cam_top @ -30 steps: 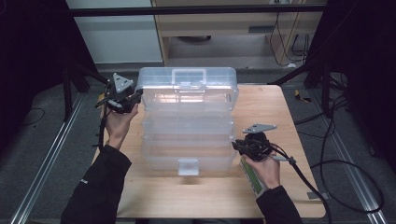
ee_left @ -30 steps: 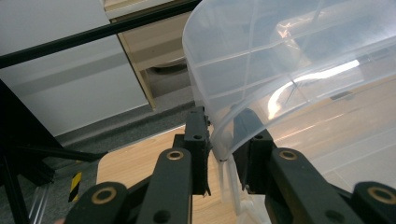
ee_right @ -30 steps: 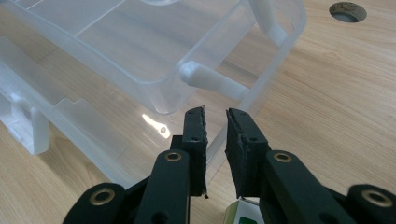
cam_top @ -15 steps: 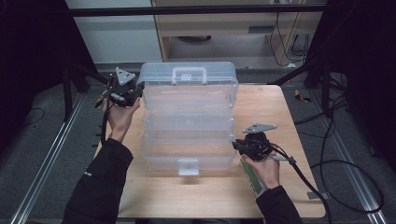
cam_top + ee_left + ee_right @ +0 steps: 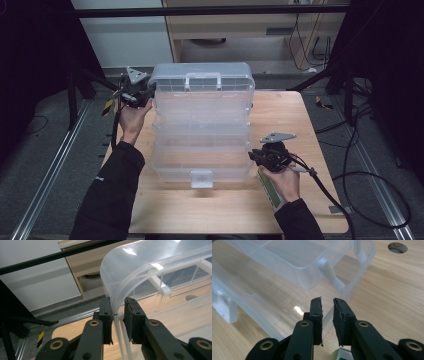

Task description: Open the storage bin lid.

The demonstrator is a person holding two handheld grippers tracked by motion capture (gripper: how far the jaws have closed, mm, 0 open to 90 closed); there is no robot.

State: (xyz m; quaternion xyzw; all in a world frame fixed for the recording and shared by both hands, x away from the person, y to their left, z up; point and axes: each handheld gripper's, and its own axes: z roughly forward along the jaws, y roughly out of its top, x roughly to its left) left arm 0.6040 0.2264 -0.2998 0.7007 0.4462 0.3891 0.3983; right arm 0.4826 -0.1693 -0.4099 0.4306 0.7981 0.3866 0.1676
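The left gripper [image 5: 146,93] pinches the curved edge of the clear plastic box's lid [image 5: 140,267], its two pads set on either side of the thin wall. The lid rises up and away from those jaws. The right gripper [image 5: 256,156] clamps the rim of the box [image 5: 202,130] at its near right corner, the rim sitting right between the pads. The box lies on the wooden table [image 5: 295,120], spread out between both grippers.
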